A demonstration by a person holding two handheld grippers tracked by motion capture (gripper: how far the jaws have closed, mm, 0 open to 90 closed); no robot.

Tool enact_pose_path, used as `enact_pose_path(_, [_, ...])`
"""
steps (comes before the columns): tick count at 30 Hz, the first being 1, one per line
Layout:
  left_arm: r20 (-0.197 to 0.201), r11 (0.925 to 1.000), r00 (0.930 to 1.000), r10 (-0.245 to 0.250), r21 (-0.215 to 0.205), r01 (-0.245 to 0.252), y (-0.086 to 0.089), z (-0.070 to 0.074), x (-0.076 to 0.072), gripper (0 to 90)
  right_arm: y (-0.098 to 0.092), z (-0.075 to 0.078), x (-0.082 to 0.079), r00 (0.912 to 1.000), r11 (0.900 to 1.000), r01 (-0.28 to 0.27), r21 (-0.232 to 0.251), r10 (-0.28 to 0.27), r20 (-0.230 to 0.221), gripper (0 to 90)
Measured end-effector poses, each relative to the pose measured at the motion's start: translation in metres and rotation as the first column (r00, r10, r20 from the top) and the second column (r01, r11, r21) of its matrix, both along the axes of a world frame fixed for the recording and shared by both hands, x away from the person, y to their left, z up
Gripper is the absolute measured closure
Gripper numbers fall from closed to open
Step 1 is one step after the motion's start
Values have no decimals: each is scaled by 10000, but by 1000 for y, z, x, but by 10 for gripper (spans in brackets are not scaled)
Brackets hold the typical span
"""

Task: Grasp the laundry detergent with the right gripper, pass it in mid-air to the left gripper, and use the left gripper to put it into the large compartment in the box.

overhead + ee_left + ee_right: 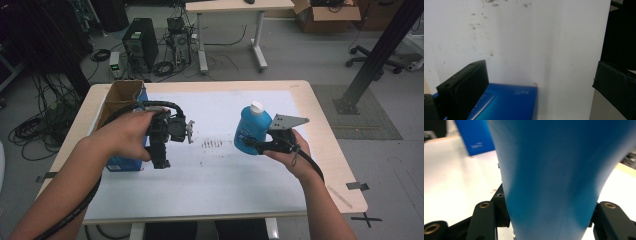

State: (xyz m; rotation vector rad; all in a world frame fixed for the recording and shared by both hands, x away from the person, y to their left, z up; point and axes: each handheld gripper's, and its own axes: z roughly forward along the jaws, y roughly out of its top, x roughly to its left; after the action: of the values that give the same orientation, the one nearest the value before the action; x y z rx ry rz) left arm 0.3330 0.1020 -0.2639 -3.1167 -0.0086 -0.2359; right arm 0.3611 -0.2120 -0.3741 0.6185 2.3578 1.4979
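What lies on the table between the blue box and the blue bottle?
In the high view, only bare white table sheet with dark scuff marks lies between the blue box and the blue bottle.

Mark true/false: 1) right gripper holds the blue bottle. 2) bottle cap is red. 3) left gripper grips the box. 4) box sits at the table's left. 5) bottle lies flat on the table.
1) True: the right gripper is shut on the bottle.
2) False: the cap is white.
3) False: the left gripper is open, jaws apart by the box.
4) True.
5) False: it is held upright.
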Motion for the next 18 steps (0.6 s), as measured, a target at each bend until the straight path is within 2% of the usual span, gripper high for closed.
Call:
enact_pose_path(1, [22,10000,10000,-34,-31,34,-2,2,0,2,0,5,-4,9994,9994,-350,-81,350,-47,439])
enact_pose_path(2, [22,10000,10000,-34,-31,34,-2,2,0,2,0,5,-4,9994,9994,-350,-81,350,-47,439])
enact_pose_path(5, [25,10000,10000,-48,-58,48,-6,5,0,2,2,11,-12,9950,9941,-1003,-404,1002,-45,439])
enact_pose_path(6, [25,10000,10000,-48,-58,48,-6,5,0,2,2,11,-12,9950,9941,-1003,-404,1002,-45,439])
enact_pose_path(11, [23,10000,10000,-74,-13,74,-9,6,0,2,6,14,-20,9854,9830,-1701,-692,1697,-120,439])
enact_pose_path(16, [-1,9999,9999,-145,-40,145,-14,9,-1,2,11,10,-26,9714,9682,-2372,-800,2358,-266,439])
enact_pose_path(18, [-29,9998,9998,-186,-45,186,-14,10,-1,2,12,9,-27,9700,9668,-2429,-792,2412,-308,440])
